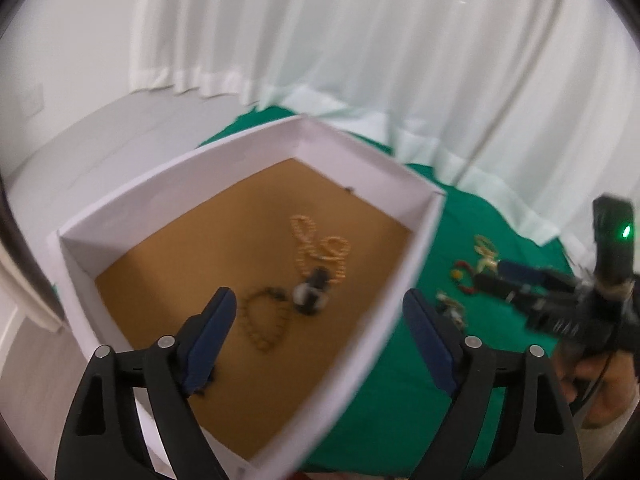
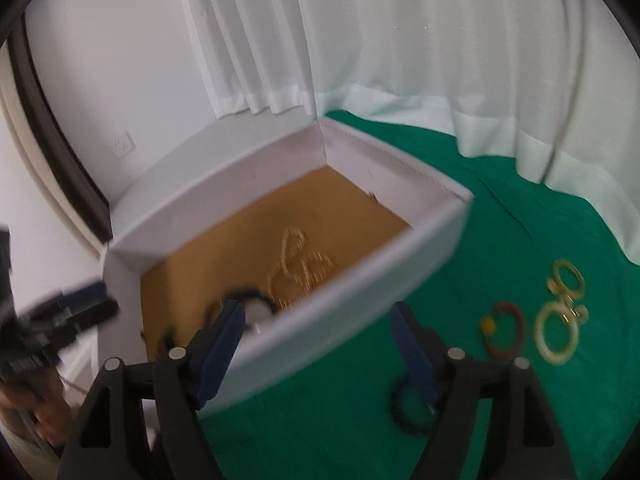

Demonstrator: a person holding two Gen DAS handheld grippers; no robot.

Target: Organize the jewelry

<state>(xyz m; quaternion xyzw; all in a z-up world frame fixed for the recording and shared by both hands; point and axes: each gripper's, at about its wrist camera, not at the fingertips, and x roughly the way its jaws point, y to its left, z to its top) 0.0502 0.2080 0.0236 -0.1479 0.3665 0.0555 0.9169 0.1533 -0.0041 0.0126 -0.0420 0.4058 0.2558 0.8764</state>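
A white box (image 1: 416, 248) with a brown floor sits on a green cloth (image 1: 400, 400). Inside it lie a gold chain (image 1: 320, 250), a dark bead bracelet (image 1: 262, 322) and a black-and-white piece (image 1: 312, 294). My left gripper (image 1: 316, 312) is open and empty above the box's near corner. My right gripper (image 2: 316, 328) is open and empty over the box's right wall (image 2: 360, 292). It also shows in the left wrist view (image 1: 500, 280), near the loose jewelry. On the cloth lie a red bracelet (image 2: 505, 334), gold and cream rings (image 2: 560, 312) and a dark bracelet (image 2: 412, 406).
White curtains (image 2: 400, 40) hang behind the table and drape onto the green cloth (image 2: 520, 220). A white wall with a socket (image 2: 123, 145) is at the left. A hand (image 1: 596, 384) holds the right gripper.
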